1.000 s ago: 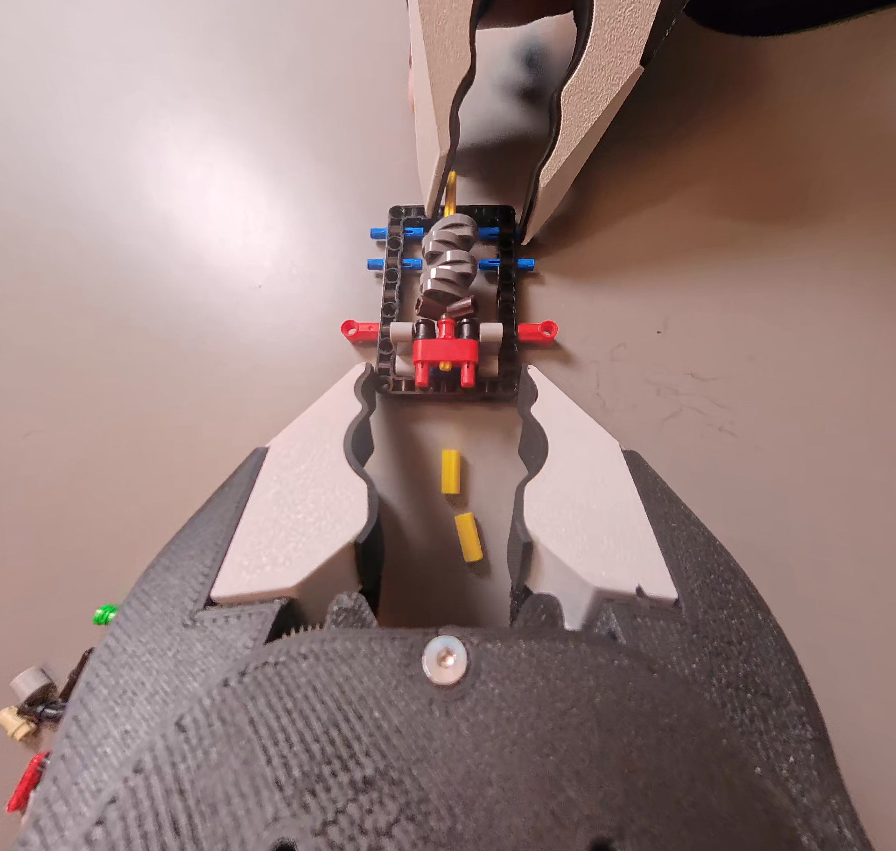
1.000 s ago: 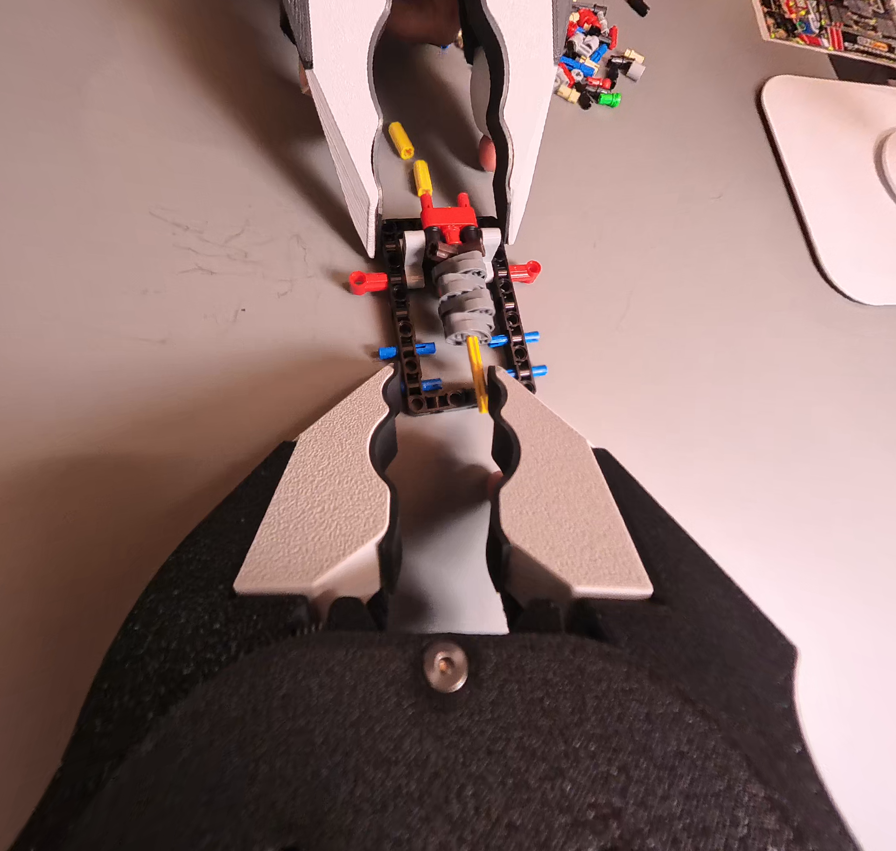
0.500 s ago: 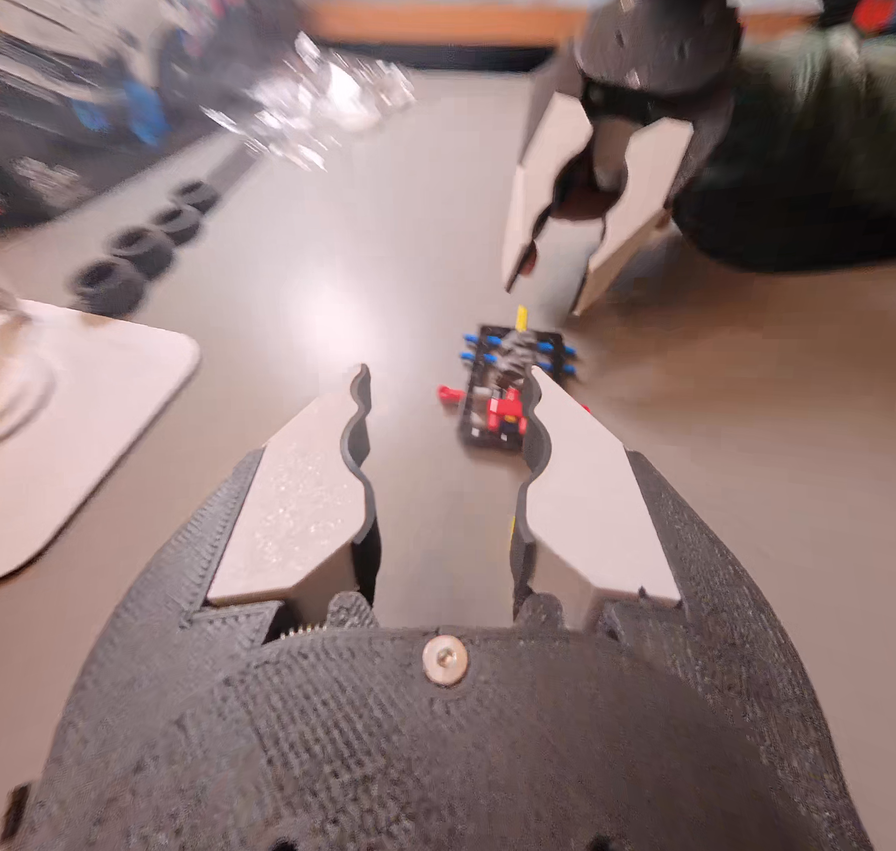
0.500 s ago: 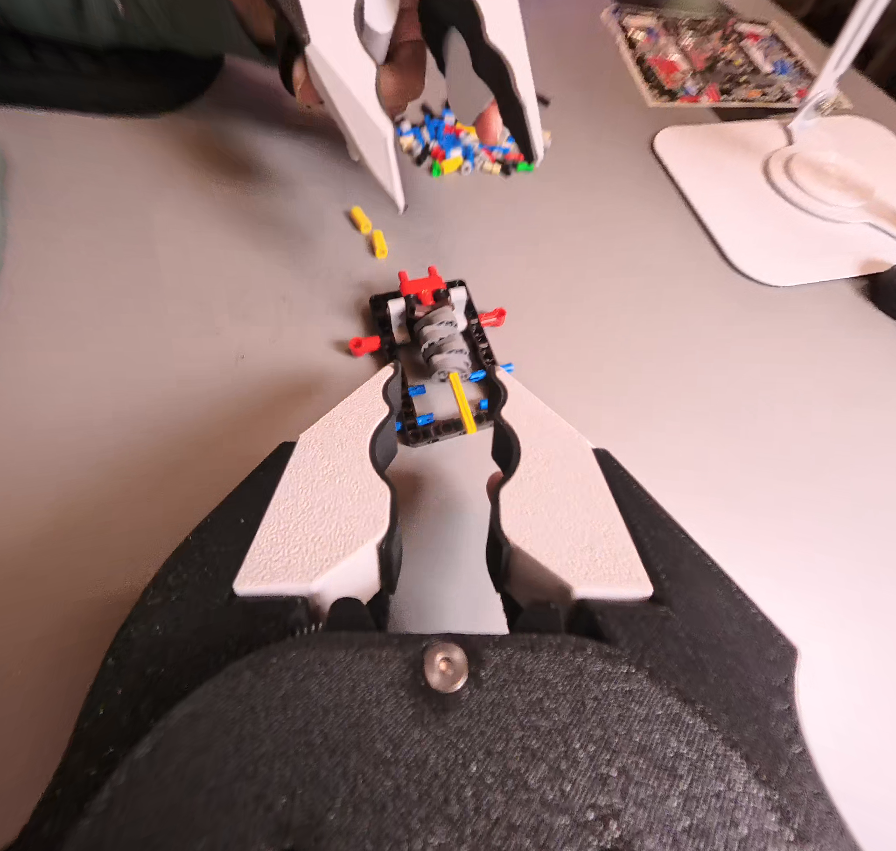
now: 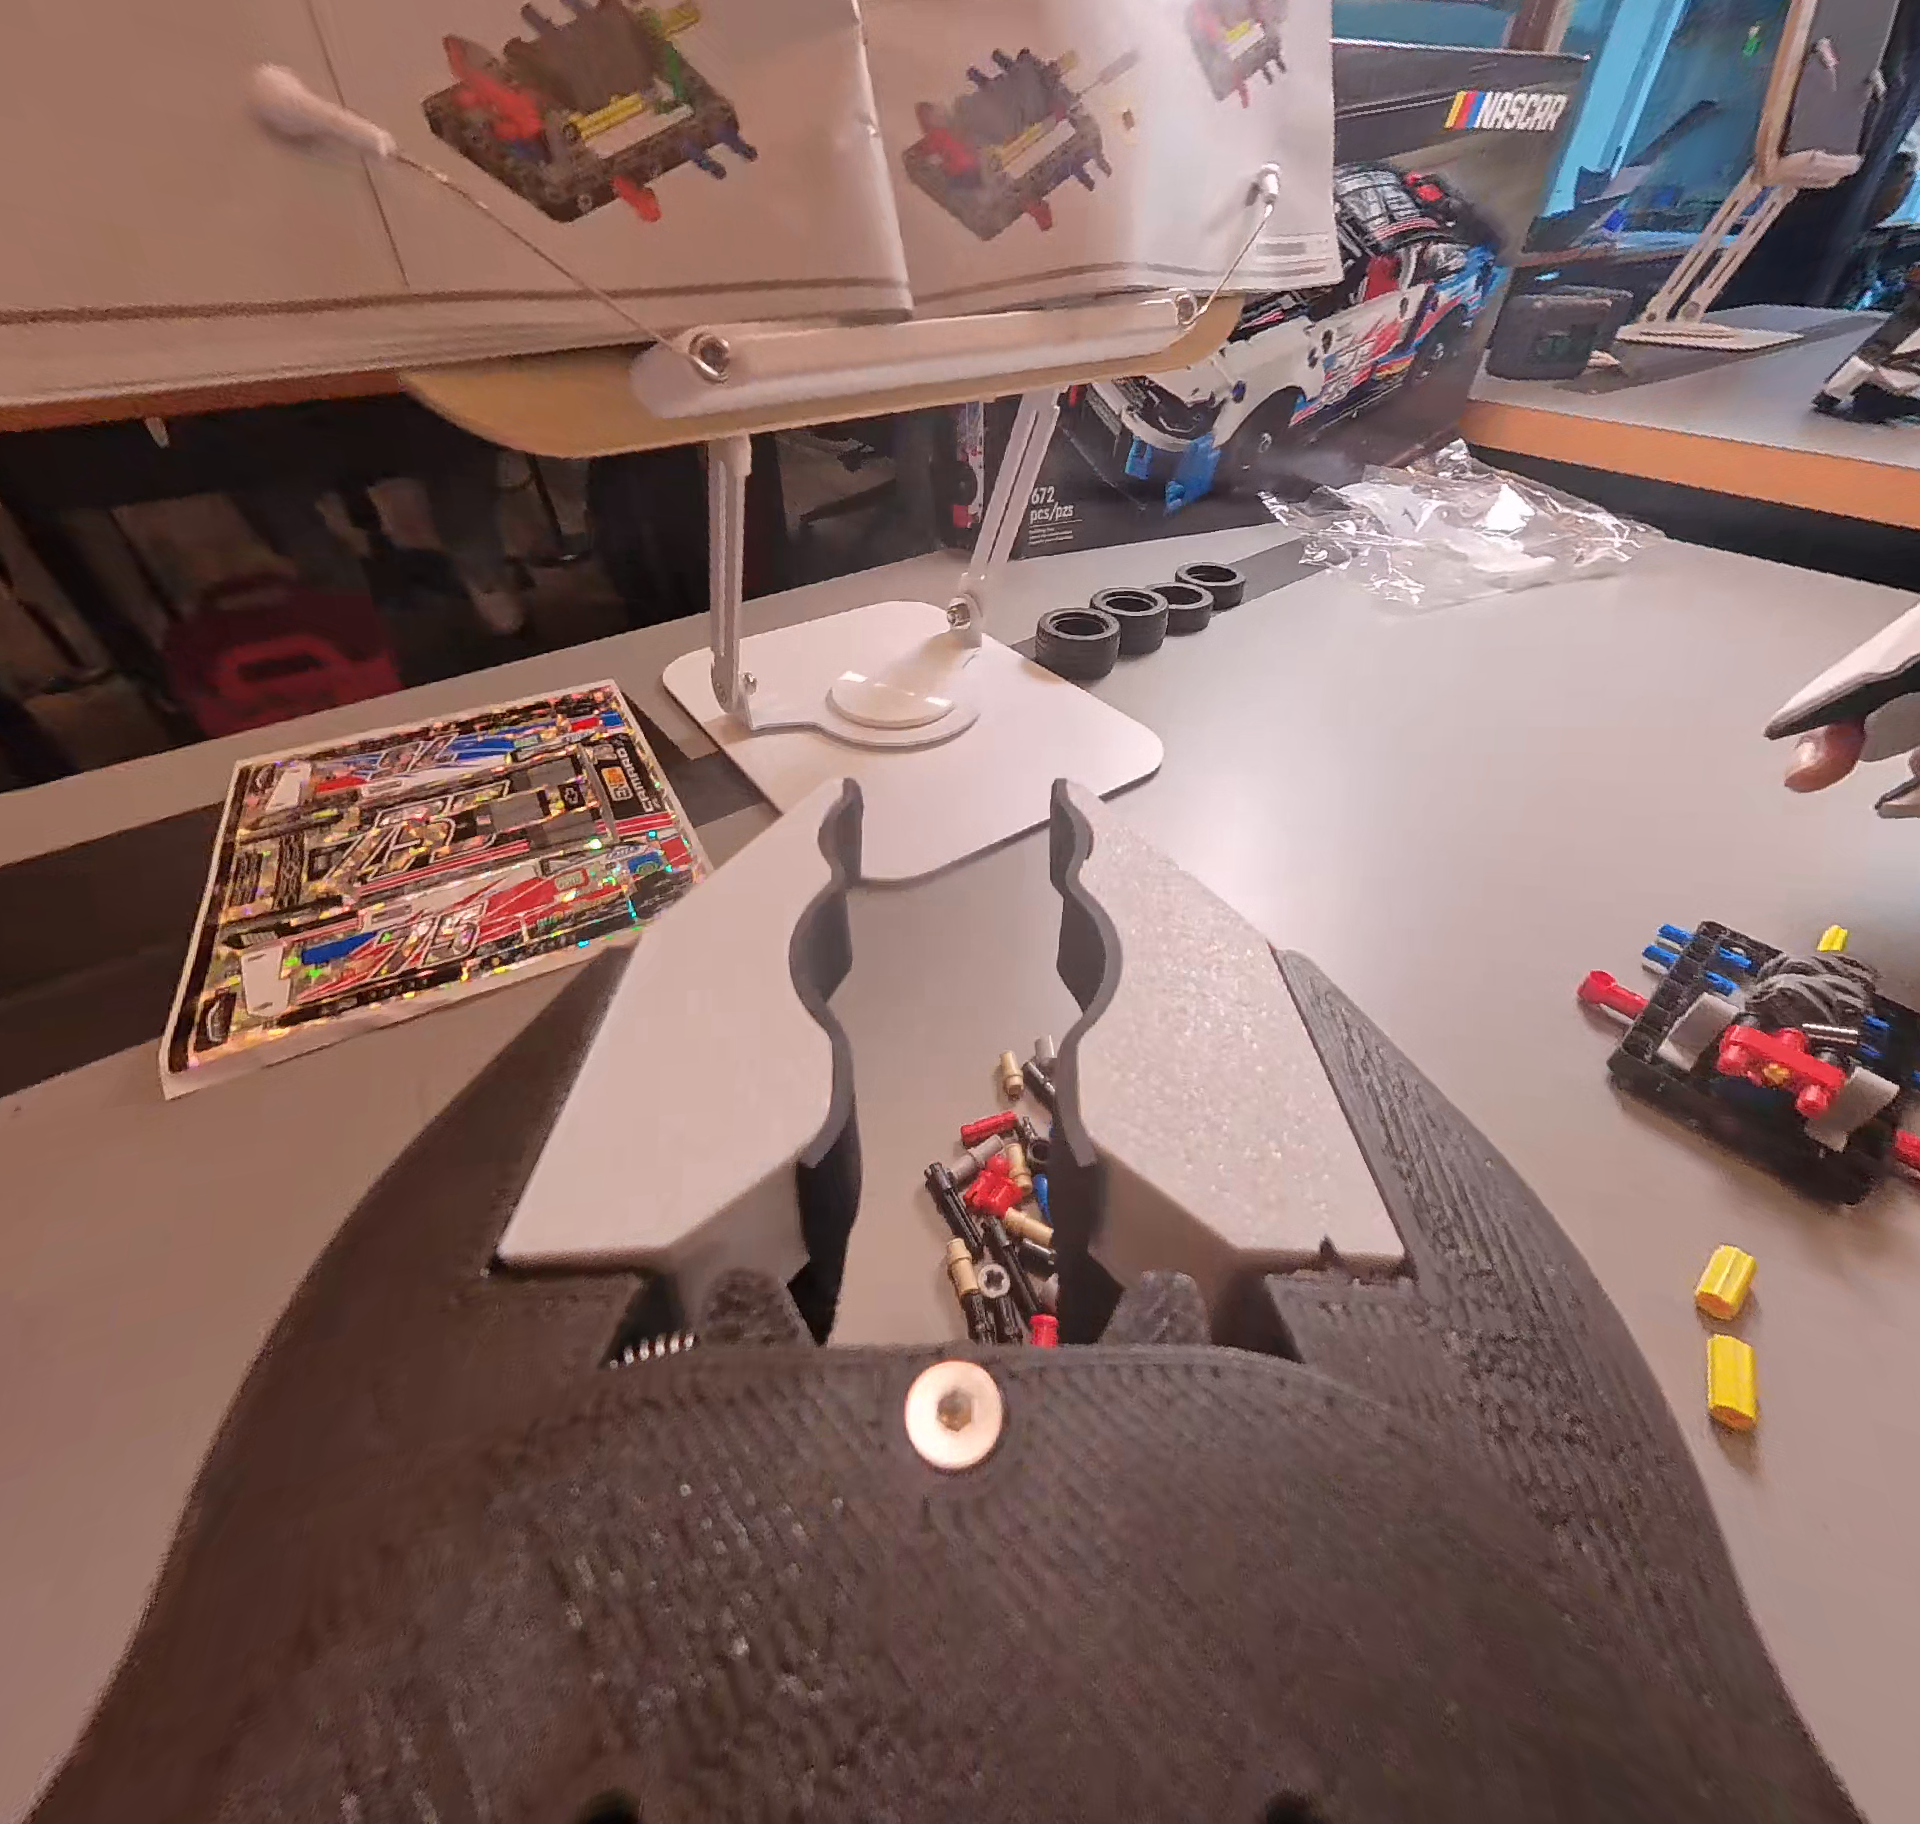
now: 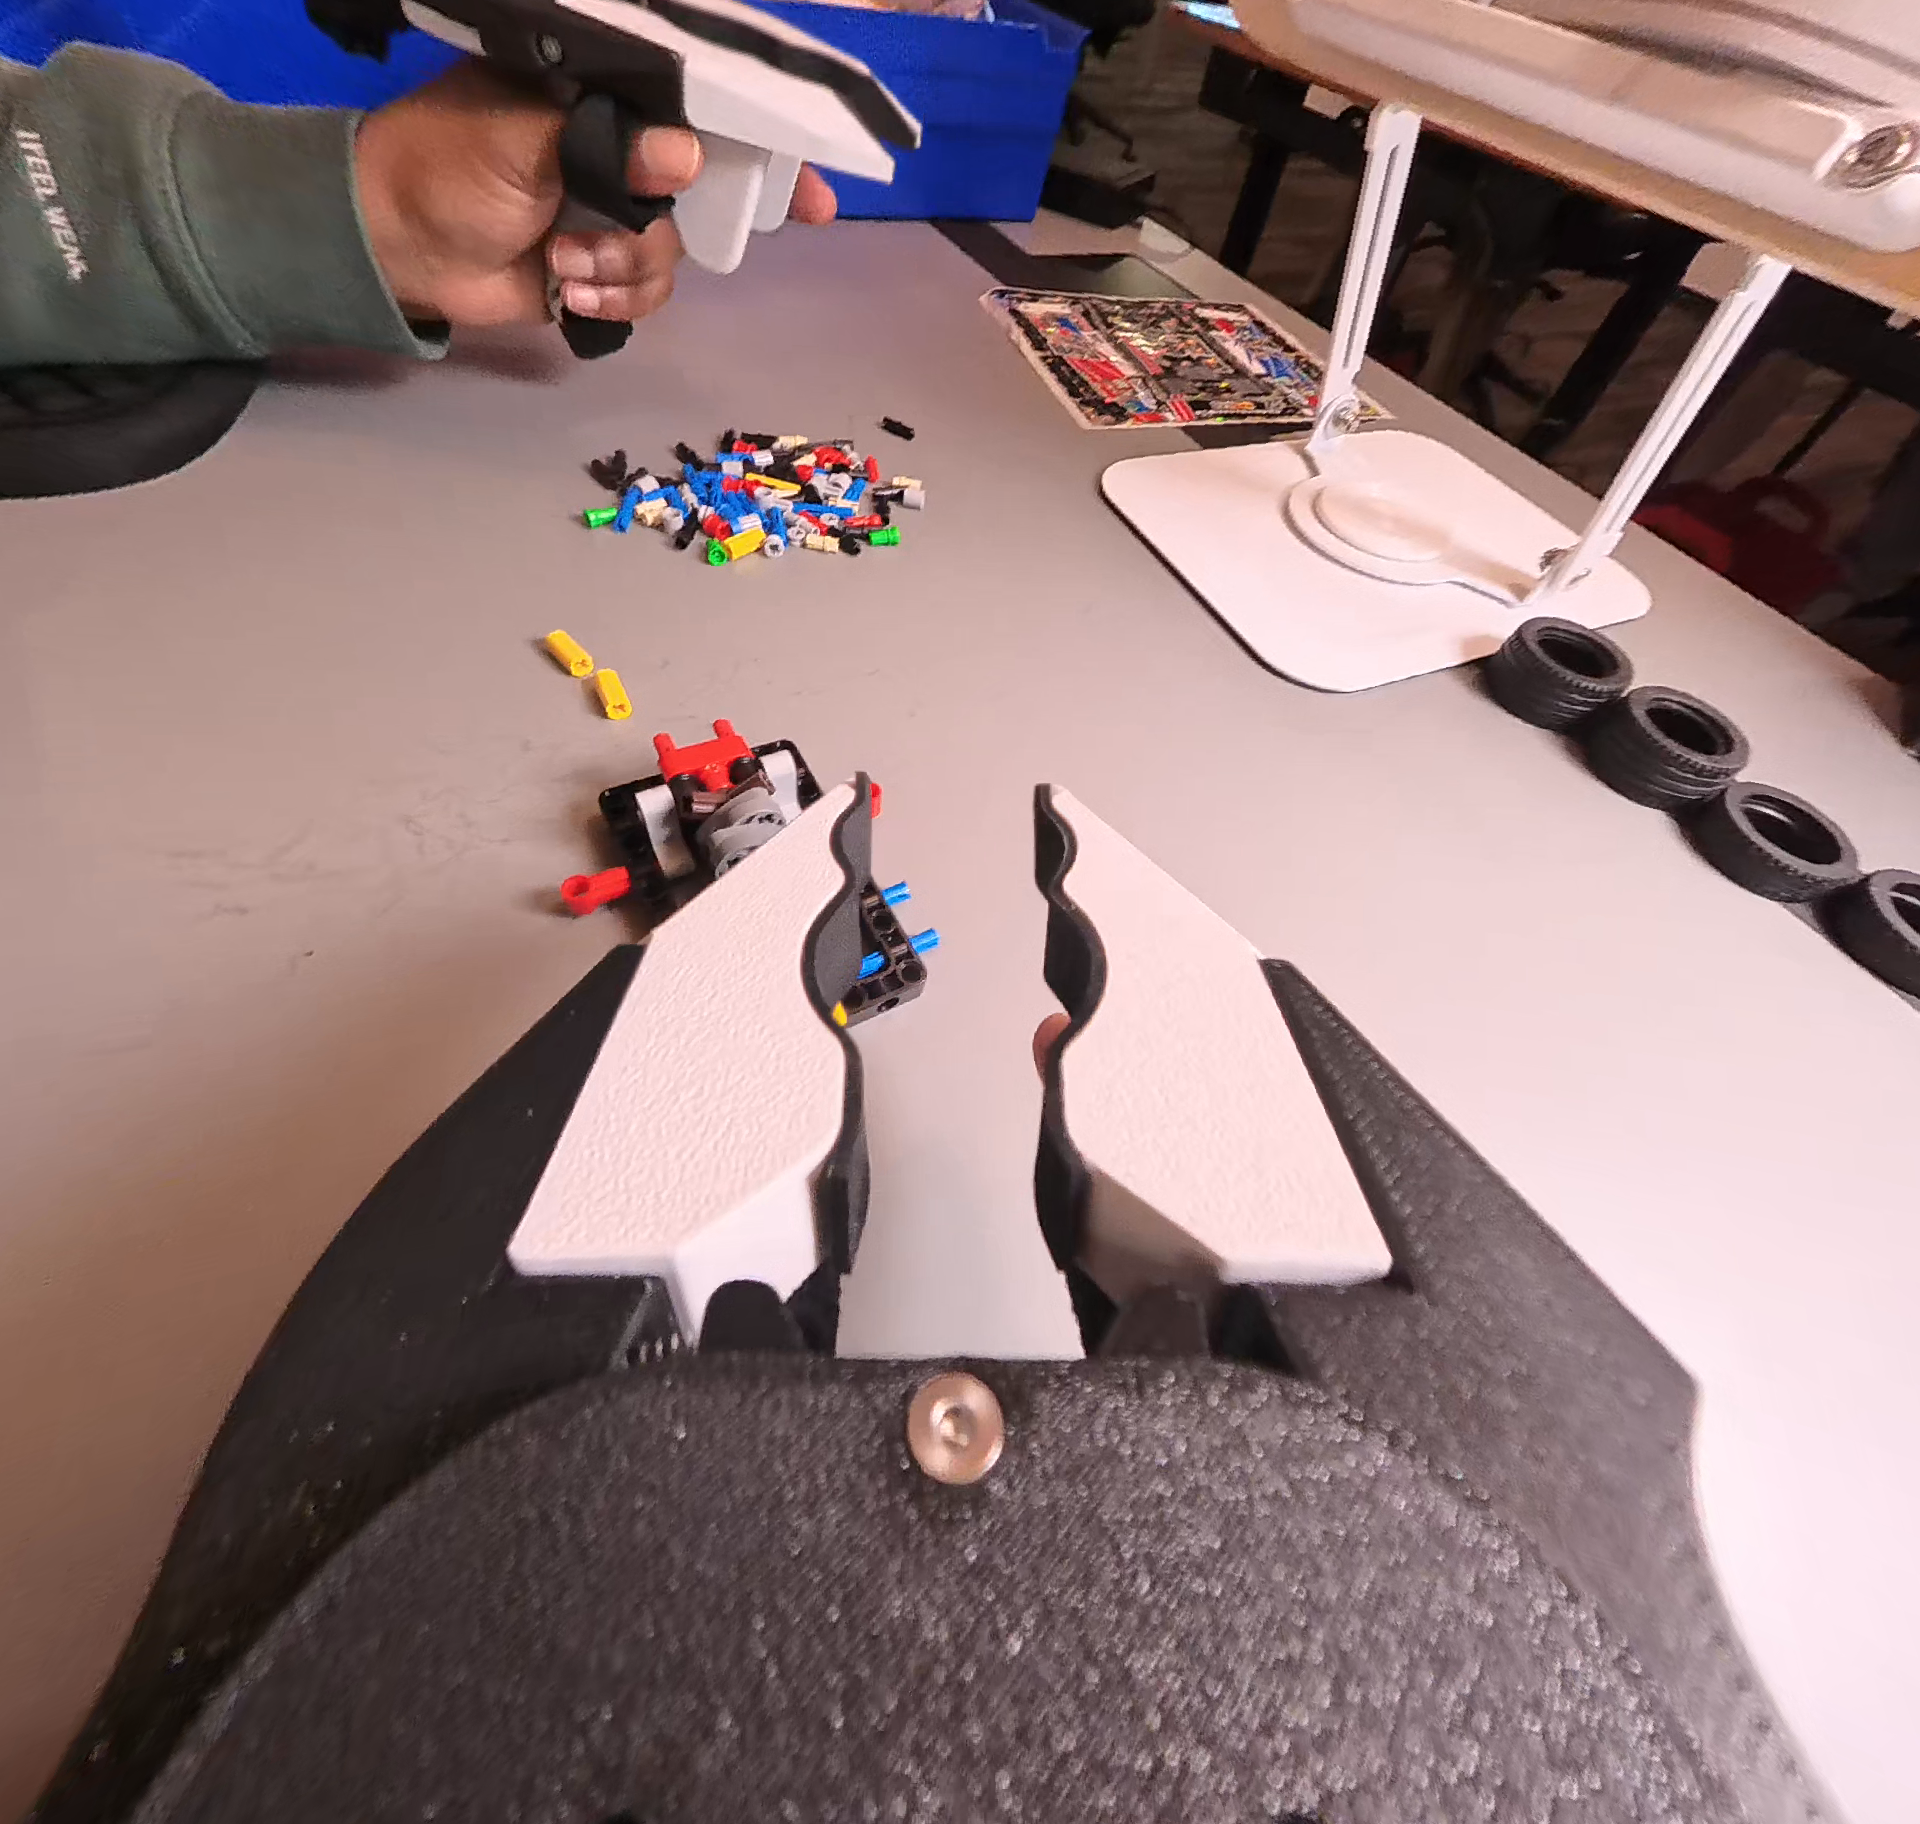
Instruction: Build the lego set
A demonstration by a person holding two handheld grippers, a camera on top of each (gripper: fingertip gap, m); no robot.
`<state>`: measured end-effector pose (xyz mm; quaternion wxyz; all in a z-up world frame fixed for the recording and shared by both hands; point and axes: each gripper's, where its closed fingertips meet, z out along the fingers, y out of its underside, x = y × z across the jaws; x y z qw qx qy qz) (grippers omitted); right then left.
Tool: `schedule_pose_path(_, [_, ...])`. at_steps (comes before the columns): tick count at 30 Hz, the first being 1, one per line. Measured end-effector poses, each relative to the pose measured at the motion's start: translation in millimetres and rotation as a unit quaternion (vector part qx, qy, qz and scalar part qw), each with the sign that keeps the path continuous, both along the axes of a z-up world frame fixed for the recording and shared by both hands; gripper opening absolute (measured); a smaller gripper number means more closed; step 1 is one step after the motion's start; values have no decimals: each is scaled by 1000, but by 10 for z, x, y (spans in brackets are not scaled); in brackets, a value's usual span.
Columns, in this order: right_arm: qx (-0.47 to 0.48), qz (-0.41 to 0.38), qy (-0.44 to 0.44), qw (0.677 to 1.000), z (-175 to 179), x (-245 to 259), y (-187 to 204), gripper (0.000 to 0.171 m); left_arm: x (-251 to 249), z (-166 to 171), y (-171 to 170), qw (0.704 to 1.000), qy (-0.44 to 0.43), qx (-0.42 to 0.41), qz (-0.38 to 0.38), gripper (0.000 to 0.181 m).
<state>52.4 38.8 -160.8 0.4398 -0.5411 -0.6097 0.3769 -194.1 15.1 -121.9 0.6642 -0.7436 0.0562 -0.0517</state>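
Black frame assy (image 6: 727,839) idle on bench; both jaws apart, empty. Part-fetch step: left gripper (image 5: 951,818) over loose pile (image 6: 753,501), 6 o'clock; next needs pinpoint pick.

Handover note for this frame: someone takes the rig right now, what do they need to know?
Left gripper: open, empty, raised over the pile of loose pieces.
Right gripper: open, empty, just above the near end of the black frame assembly.
The assembly lies flat on the table, nothing gripping it; red connector, grey gears and blue pins are fitted.
Two yellow connectors lie loose beside it; four tyres are lined up by the instruction stand.
Left: pick the next piece per the open instruction page and continue building.
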Motion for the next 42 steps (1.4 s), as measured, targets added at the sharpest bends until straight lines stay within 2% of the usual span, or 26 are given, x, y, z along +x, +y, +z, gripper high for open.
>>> schedule_pose_path(7, [12,-11,28,999,118,-11,17,25,69,-48,60,1000,8,-1,8,33])
schedule_pose_path(12, [-23,-42,56,997,194,6,182,25,48,52,5,999,39,19,26,33])
schedule_pose_path(16, [-18,-54,81,995,332,72,226,23,13,51,26,999,25,22,25,32])
schedule_pose_path(29, [10,-67,83,994,330,89,253,19,-201,100,52,998,31,27,51,25])
schedule_pose_path(33, [5,-77,88,993,340,92,291,18,-399,396,71,994,50,65,77,16])
schedule_pose_path(36, [8,-86,91,992,355,92,321,17,-600,785,140,988,56,107,101,0])
schedule_pose_path(42, [5,-108,101,989,381,128,412,15,-958,1684,488,974,52,175,135,0])
